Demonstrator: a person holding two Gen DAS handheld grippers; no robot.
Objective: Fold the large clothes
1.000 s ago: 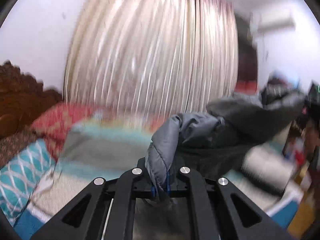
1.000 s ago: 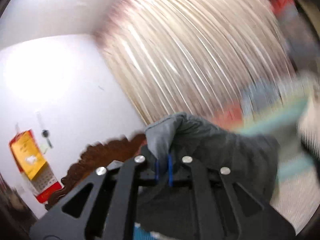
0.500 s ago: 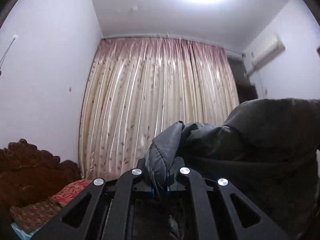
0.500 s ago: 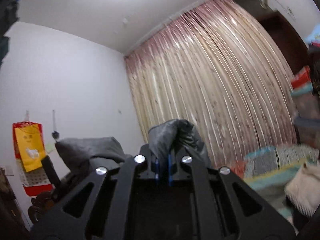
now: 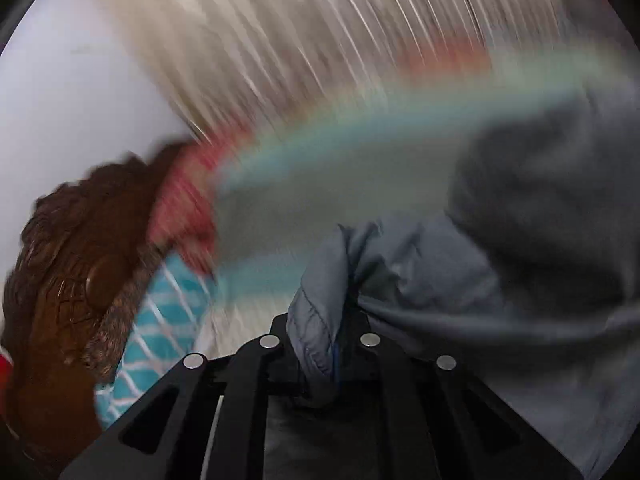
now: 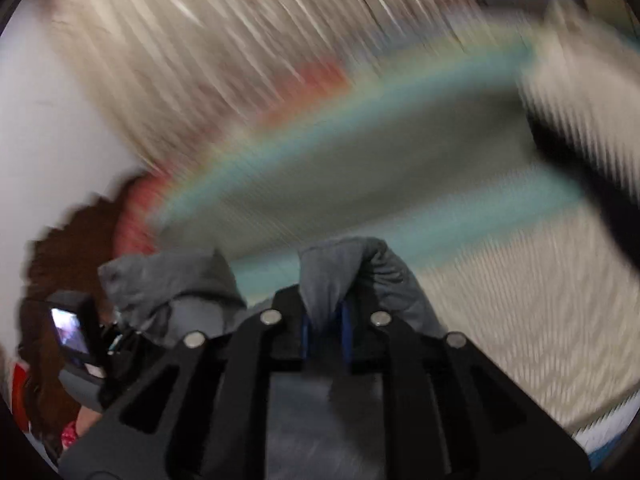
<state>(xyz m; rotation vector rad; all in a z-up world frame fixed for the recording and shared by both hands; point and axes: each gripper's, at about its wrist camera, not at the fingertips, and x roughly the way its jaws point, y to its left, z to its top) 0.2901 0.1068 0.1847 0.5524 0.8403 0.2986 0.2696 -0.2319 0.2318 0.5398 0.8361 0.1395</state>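
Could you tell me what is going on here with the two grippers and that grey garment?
A person holds a gripper in each hand, and both are clamped on a grey padded jacket. The left gripper pinches a bunched edge, the right gripper another bunch of the same fabric. The jacket hangs between them above a bed with a striped blanket. Heavy blur suggests fast motion. No fold is visible yet.

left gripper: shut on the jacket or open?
Shut. The left gripper pinches a fold of the grey jacket, which bunches up between its fingers and trails right.
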